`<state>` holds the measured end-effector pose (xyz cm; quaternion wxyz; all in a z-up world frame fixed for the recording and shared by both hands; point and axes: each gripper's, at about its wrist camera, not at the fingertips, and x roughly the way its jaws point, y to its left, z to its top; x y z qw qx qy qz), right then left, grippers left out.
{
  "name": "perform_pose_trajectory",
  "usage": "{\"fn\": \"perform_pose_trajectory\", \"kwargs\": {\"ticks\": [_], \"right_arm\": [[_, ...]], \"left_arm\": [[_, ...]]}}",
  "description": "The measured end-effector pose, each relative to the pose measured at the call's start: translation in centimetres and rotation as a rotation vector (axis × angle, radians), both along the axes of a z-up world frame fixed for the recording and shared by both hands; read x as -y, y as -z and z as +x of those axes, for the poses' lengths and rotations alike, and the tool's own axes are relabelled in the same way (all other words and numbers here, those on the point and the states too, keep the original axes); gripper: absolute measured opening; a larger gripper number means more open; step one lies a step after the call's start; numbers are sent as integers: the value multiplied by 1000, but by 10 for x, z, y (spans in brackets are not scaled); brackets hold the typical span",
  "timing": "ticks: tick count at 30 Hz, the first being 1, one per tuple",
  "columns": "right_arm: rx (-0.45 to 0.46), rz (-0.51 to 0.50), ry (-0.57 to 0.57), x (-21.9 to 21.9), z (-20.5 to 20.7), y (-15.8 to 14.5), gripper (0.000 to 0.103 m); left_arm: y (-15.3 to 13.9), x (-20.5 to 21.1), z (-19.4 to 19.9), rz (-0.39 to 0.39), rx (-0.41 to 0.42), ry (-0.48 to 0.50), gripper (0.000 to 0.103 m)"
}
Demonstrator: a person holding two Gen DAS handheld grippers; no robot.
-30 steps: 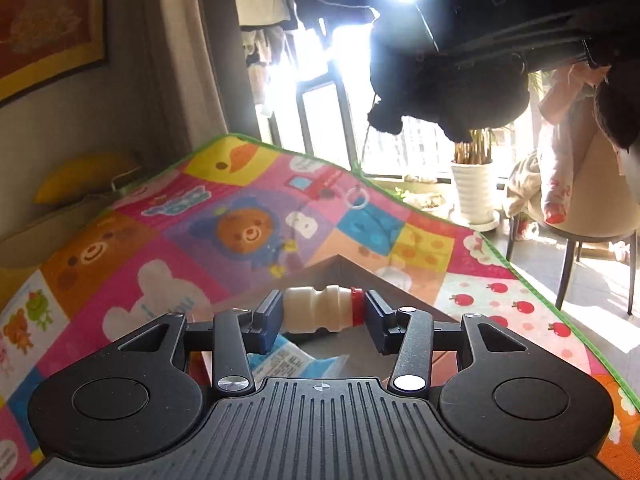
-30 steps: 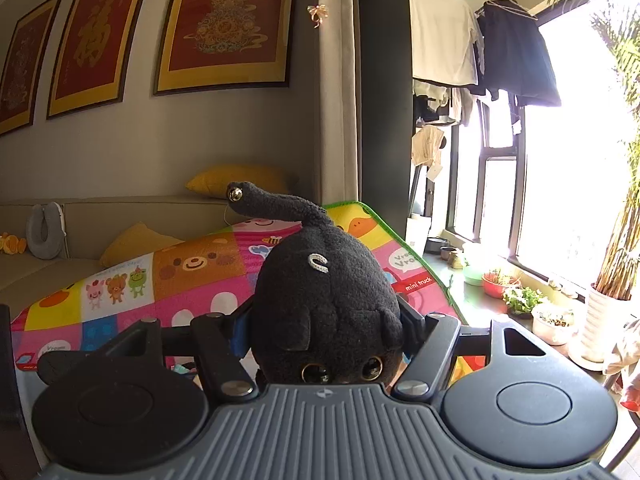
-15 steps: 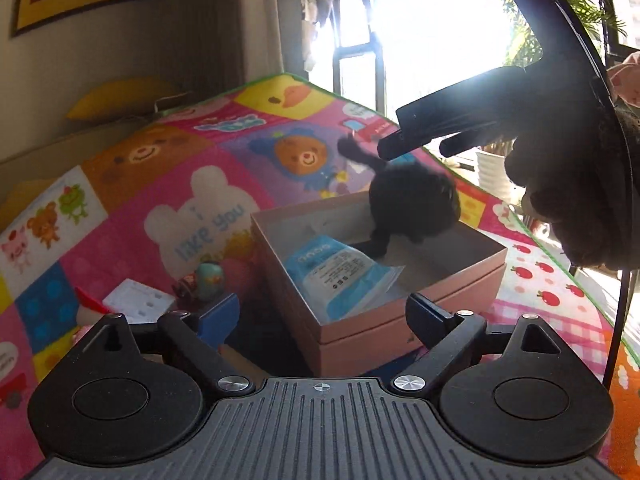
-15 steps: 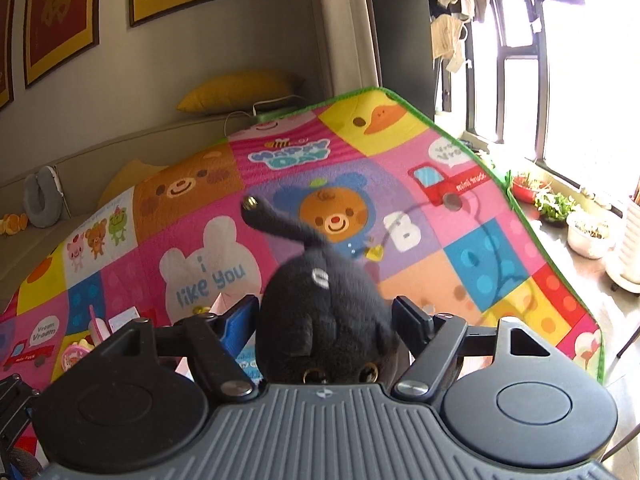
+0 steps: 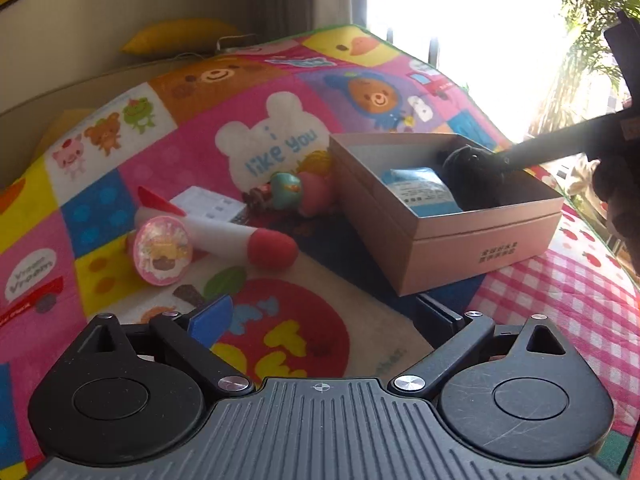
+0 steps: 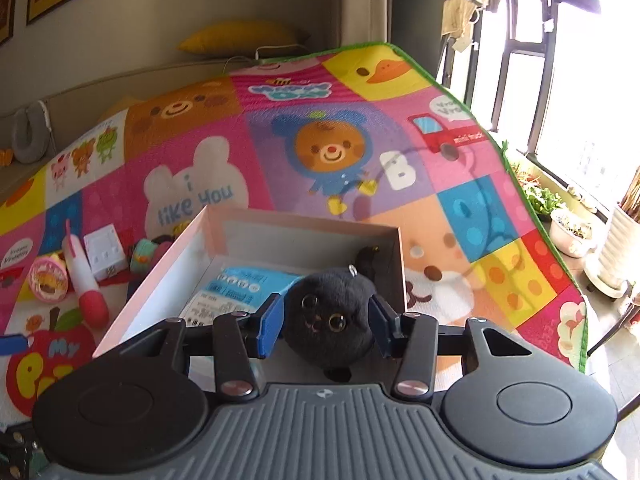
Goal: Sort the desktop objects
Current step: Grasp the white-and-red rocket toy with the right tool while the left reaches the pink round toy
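Observation:
A pink cardboard box (image 5: pixel 492 246) stands on the colourful play mat; it also shows in the right wrist view (image 6: pixel 160 276). Inside lie a blue-and-white packet (image 5: pixel 424 192) (image 6: pixel 236 288) and a black plush cat (image 6: pixel 330 320) (image 5: pixel 468 168). My right gripper (image 6: pixel 326 320) is inside the box with its jaws on either side of the cat's head, touching or nearly so. My left gripper (image 5: pixel 320 316) is open and empty, low over the mat in front of the box. The bottle I held earlier is not visible.
Left of the box lie a white-and-red rocket toy (image 5: pixel 236 236), a round pink toy (image 5: pixel 162 250), a white box (image 5: pixel 212 202) and small teal and pink figures (image 5: pixel 296 194). A sofa with a yellow cushion (image 5: pixel 180 38) is behind. The mat's green edge (image 6: pixel 536 208) and plants are right.
My left gripper let go of the bottle, opened and drew back from the box. My right gripper carried the black plush cat down into the box and its jaws have widened.

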<state>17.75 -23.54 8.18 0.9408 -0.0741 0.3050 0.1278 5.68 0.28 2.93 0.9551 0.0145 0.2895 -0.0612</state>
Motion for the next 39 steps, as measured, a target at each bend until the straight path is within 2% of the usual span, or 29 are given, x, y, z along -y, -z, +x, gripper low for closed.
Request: {"fn": "perform_pose_trajectory", "kwargs": {"ticks": [3, 7, 11, 15, 19, 24, 27, 31, 33, 39], "right_arm": [[-18, -17, -34, -10, -12, 5, 47], [8, 11, -99, -32, -31, -8, 47], [56, -17, -233, -81, -56, -20, 47], [92, -111, -363, -148, -68, -9, 47], [86, -206, -420, -210, -50, 15, 48], [42, -289, -379, -252, -7, 51, 49], [-28, -241, -364, -250, 3, 59, 40], [-62, -183, -423, -228, -29, 49, 29], [-56, -184, -452, -212, -54, 45, 28], [-149, -163, -478, -133, -124, 44, 28]], "left_arm": [[3, -18, -3, 0, -6, -70, 100], [8, -45, -7, 31, -3, -195, 102], [10, -77, -13, 11, -13, -294, 102], [11, -99, -23, 0, -8, -336, 102], [9, -117, -33, -27, 12, -365, 102], [10, -138, -36, -112, 4, -380, 102], [9, -140, -36, -122, 13, -375, 102], [6, -133, -33, -114, 21, -348, 102], [5, -126, -32, -113, 20, -331, 102], [4, -98, -23, -73, 19, -273, 102]]}}
